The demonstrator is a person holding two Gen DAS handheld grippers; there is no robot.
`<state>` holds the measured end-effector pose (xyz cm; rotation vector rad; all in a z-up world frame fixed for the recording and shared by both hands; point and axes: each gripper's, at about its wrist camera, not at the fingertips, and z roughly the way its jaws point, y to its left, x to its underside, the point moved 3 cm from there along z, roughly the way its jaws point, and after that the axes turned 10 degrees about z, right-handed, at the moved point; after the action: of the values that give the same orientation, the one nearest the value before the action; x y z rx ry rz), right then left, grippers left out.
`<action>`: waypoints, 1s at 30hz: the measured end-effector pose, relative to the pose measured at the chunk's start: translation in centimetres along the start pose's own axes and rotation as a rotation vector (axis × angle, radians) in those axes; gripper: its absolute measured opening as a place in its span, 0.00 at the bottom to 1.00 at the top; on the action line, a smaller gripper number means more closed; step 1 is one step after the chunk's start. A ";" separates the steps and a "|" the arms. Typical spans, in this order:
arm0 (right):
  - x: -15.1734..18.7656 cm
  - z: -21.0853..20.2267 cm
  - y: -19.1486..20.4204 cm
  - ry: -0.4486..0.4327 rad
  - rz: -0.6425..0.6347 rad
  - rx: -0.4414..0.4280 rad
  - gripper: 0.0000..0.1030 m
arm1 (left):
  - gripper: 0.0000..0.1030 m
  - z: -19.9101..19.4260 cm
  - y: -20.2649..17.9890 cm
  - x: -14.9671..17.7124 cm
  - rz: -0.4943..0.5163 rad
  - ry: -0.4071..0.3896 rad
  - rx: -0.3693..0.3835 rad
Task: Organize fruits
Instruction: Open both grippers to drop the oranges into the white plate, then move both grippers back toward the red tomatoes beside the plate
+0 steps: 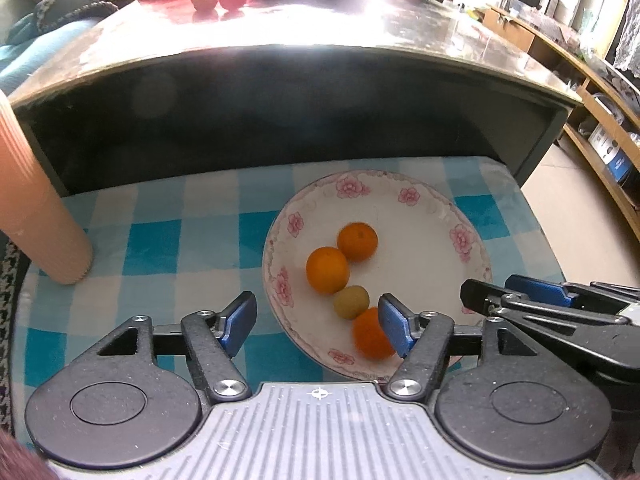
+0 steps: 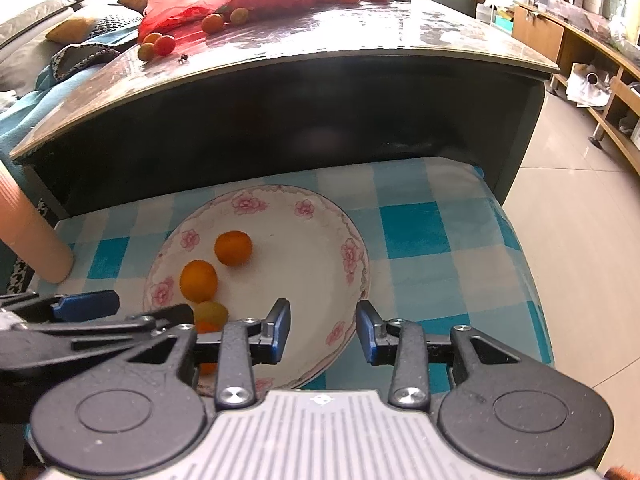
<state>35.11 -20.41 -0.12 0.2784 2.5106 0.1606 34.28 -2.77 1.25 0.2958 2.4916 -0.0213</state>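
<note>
A white plate with pink flowers [image 1: 360,184] [image 2: 280,196] sits on a blue-and-white checked cloth [image 1: 160,248]. On it lie two oranges [image 1: 357,241] [image 1: 327,270], a small yellow-green fruit [image 1: 351,302] and a blurred third orange [image 1: 370,334]. My left gripper [image 1: 318,322] is open over the plate's near left rim; the blurred orange lies against its right finger, with the left finger far from it. My right gripper [image 2: 324,330] is open above the plate's near right part with nothing between its pads. In the right wrist view the third orange [image 2: 206,326] is mostly hidden behind the left gripper [image 2: 132,310].
A dark table [image 2: 320,40] rises just behind the cloth, carrying a red bag [image 2: 180,4] and several loose fruits [image 2: 212,22]. A pink ribbed cylinder [image 1: 36,208] stands at the cloth's left edge. Tiled floor [image 2: 580,220] and wooden shelving [image 1: 600,120] lie to the right.
</note>
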 end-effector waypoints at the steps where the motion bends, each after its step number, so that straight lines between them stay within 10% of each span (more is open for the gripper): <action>1: 0.1 -0.2 0.1 -0.001 -0.001 -0.002 0.48 | 0.72 -0.2 0.0 0.0 -0.001 -0.002 0.000; 30: 5.0 -3.4 1.3 0.071 -0.057 -0.034 0.49 | 0.76 -2.2 0.9 5.1 0.034 0.064 0.027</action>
<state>29.34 -18.14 0.09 0.1898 2.5807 0.1935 29.17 -0.64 0.10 0.3558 2.5508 -0.0322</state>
